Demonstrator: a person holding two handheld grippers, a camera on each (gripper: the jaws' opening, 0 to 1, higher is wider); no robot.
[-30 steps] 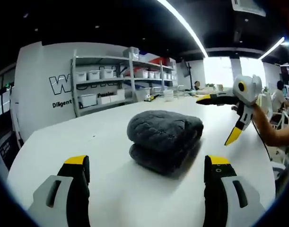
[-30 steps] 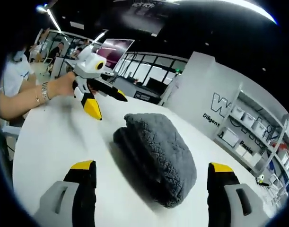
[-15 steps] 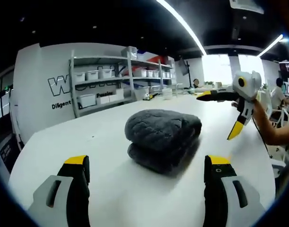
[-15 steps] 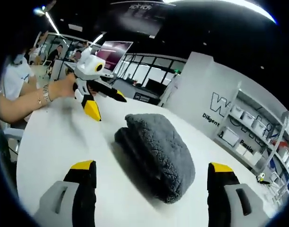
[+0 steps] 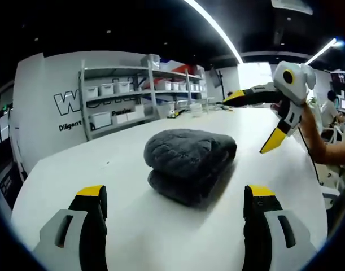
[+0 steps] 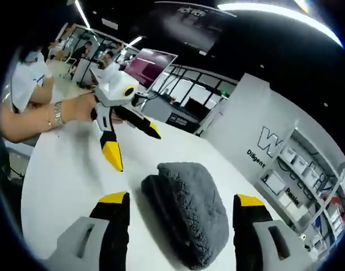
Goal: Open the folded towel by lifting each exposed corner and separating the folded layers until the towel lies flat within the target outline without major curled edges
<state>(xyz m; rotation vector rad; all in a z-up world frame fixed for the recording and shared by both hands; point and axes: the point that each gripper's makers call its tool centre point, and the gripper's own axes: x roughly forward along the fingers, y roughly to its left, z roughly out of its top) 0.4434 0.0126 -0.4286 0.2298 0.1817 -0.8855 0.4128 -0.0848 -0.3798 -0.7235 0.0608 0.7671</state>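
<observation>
Hovering apart: L tongs (image 5: 172, 212), R tongs (image 6: 180, 217), agape over folded towel (image 5: 189, 164).

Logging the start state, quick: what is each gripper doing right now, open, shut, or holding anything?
Left gripper: open, holding nothing, short of the folded towel.
Right gripper: open, holding nothing, jaws either side of the towel's near end.

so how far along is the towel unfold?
Done: nothing yet. The grey towel still sits folded in a thick bundle on the white table, and no layer is lifted.
In hand: nothing. The left gripper and right gripper are both open, on either side of the towel and short of it.
Left: lifting the corners, separating the layers and flattening it. I can't make out a target outline.
</observation>
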